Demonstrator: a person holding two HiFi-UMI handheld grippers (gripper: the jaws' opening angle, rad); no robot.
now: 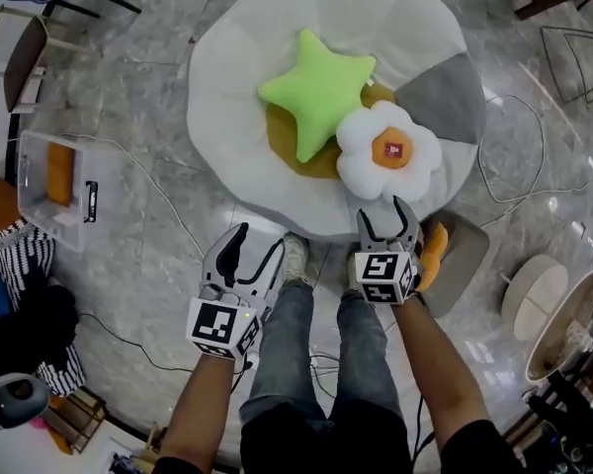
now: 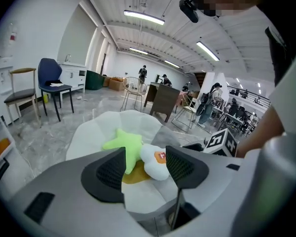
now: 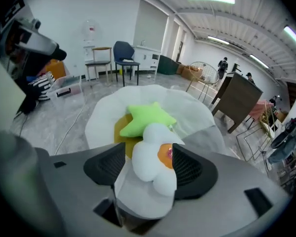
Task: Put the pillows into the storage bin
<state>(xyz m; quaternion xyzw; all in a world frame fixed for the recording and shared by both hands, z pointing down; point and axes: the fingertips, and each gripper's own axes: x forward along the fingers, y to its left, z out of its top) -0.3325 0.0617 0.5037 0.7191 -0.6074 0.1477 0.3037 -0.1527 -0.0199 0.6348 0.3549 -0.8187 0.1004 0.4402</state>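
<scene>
flower pillow [image 1: 388,152]: white, orange centre, lying flat just ahead of right gripper [image 1: 383,211] | star pillow [image 1: 316,89]: green, lying beyond, touching it | storage bin [image 1: 54,191]: clear, sitting well left of left gripper [image 1: 259,237]

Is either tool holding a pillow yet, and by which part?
Nothing is held: the left tool and right tool are both open; the flower pillow lies just ahead of the right one, ungripped.
</scene>
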